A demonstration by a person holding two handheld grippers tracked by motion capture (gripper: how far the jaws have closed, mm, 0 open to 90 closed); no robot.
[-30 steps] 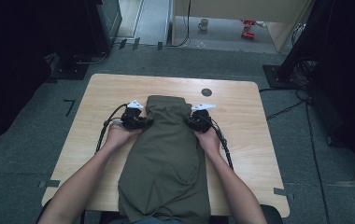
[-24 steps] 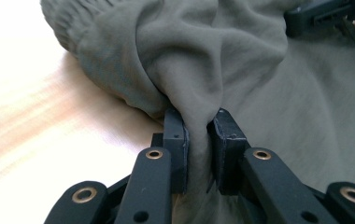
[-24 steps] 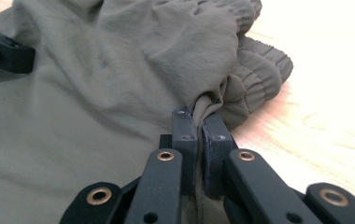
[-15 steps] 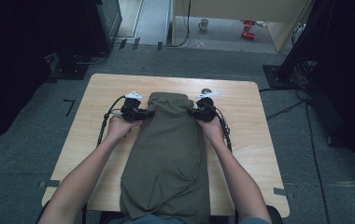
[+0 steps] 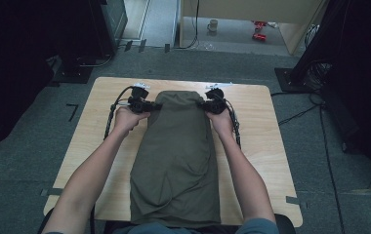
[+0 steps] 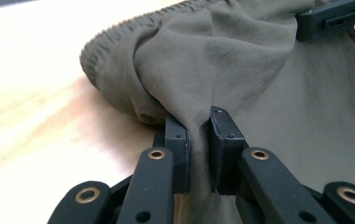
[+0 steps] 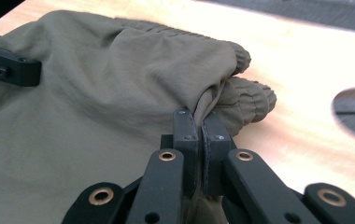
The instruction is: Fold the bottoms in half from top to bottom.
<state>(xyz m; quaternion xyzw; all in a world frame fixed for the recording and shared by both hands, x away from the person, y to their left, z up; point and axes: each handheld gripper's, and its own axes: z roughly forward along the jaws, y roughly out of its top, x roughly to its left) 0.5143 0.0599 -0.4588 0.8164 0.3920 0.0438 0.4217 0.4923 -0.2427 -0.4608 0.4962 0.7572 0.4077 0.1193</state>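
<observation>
The person's forearms come in from the near edge of the wooden table (image 5: 86, 165), one on each side of a pair of olive-green trousers (image 5: 176, 161). The trousers lie long-ways down the middle of the table, with the near end hanging a little over the near edge and the stretchy waistband (image 6: 119, 25) at the far end.

The left gripper (image 5: 147, 105) holds the left side of the trousers just below the waistband. Its jaws are nearly shut, with a fold of thin cloth squeezed between them. The right gripper (image 5: 207, 105) holds the right side the same way. Its jaws are pressed almost flat together on a thin pinch of cloth, next to the puffy waistband corner (image 7: 252, 98).

What could go wrong? Each gripper has only a small bit of cloth. If the hands pull apart too hard, or lift too fast, the thin cloth could slide out of one pair of jaws. Then that side would drop and the trousers would hang crooked.

If one hand goes higher than the other, the trousers could twist and bunch up.

The long near part is heavy and hangs off the edge. It could drag the whole thing toward the person
</observation>
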